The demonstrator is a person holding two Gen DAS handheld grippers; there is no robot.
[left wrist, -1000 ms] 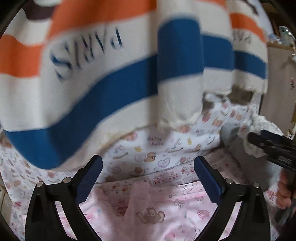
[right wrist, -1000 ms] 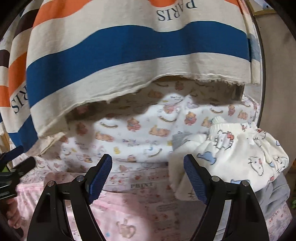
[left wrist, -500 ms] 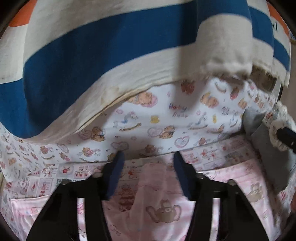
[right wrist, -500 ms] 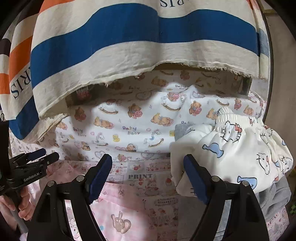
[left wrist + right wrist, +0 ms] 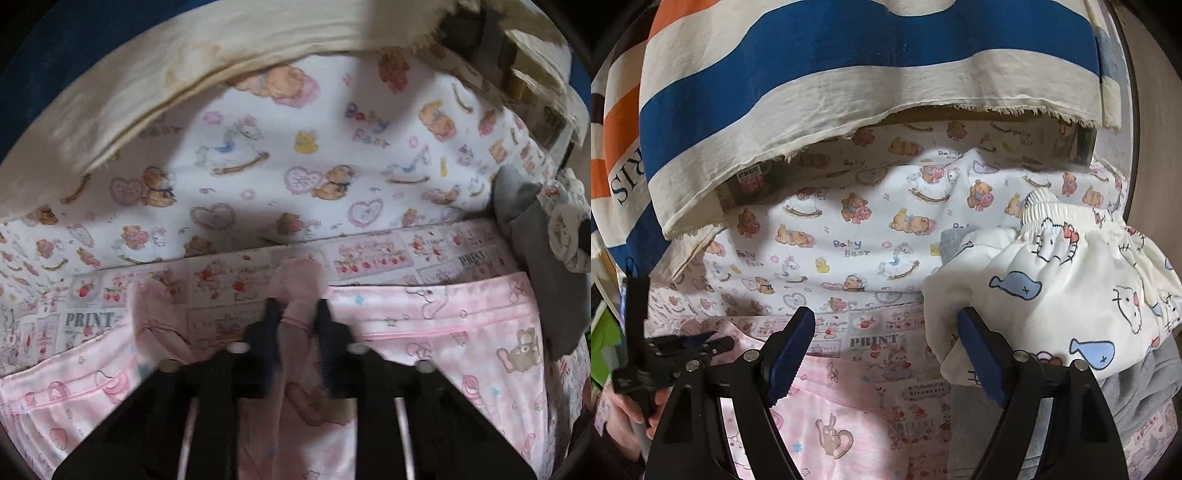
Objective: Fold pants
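The pink pants [image 5: 443, 354] lie spread on the printed sheet [image 5: 369, 254] near the front edge of the bed, their cartoon print facing up, and a bunched fold of the pink cloth stands up between the fingers of the left gripper [image 5: 294, 314]. That gripper's jaws are drawn in tight on the fold, so it is clamped on the pants. The right gripper [image 5: 886, 339] hangs above the same pants at their right part, its blue pads [image 5: 979, 354] spread wide with nothing between them; below it the pink cloth [image 5: 827, 424] and the sheet's "PRINT" lettering show. From that side the left gripper [image 5: 701, 345] is seen low at the left, held in a hand [image 5: 624, 417]. Just to the right of the right gripper sits a heap of white clothes [image 5: 1071, 280] with cat and fish prints, on top of something grey [image 5: 1137, 384]. Behind it all rises a bear-print pillow [image 5: 849, 236], and a striped blue, cream and orange cloth [image 5: 849, 55] drapes over the back.
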